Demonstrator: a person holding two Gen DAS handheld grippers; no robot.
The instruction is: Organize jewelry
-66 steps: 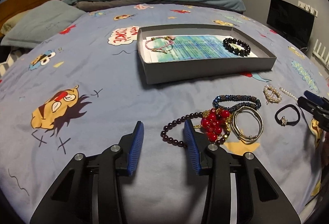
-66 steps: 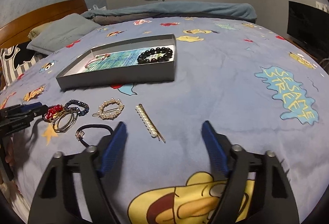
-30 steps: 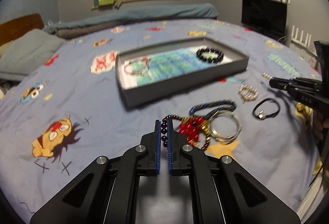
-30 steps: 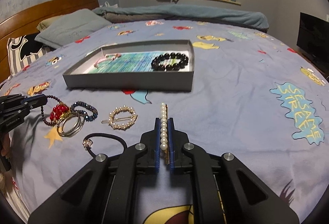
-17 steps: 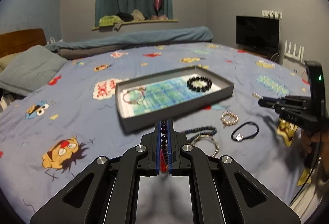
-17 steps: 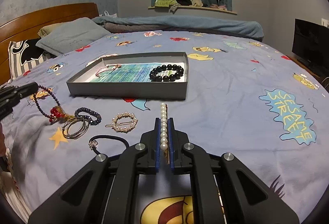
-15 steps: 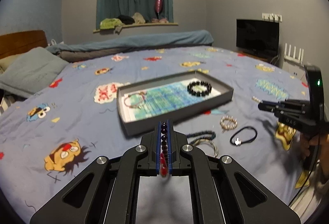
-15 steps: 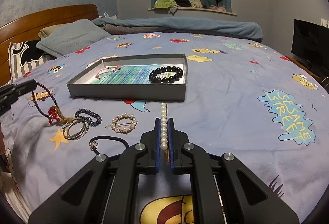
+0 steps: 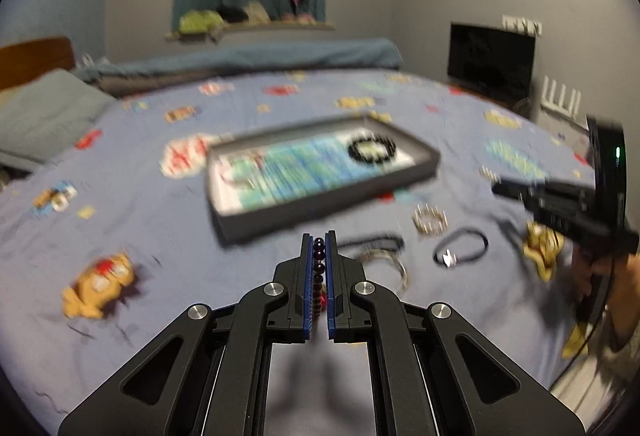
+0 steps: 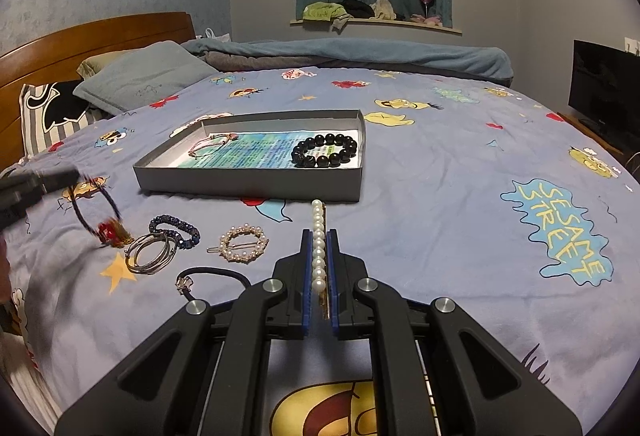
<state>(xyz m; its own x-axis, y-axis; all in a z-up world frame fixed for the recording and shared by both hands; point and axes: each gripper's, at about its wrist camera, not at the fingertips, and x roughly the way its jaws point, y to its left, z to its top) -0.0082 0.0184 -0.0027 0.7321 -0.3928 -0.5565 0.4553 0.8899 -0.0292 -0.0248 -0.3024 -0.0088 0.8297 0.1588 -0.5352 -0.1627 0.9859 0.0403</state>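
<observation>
My left gripper [image 9: 319, 236] is shut on a dark bead bracelet with red beads [image 9: 319, 268] and holds it above the bed; in the right wrist view the bracelet [image 10: 102, 222] dangles from it at the left. My right gripper [image 10: 319, 234] is shut on a pearl hair clip [image 10: 318, 240], lifted just in front of the grey tray [image 10: 248, 182]. The tray [image 9: 332, 198] holds a black bead bracelet [image 10: 325, 150] and a pink cord bracelet [image 10: 210, 146].
On the blue cartoon bedsheet lie silver bangles [image 10: 150, 256], a blue bead bracelet [image 10: 176, 230], a round pearl brooch [image 10: 242, 246] and a black hair tie [image 10: 210, 278]. Pillows [image 10: 144, 76] and a wooden headboard are at the left, a TV [image 10: 606, 100] at the right.
Both grippers shut on their items and lifted them: the left on the dark bead bracelet, the right on the pearl clip. The left view now blurs with motion towards the tray.
</observation>
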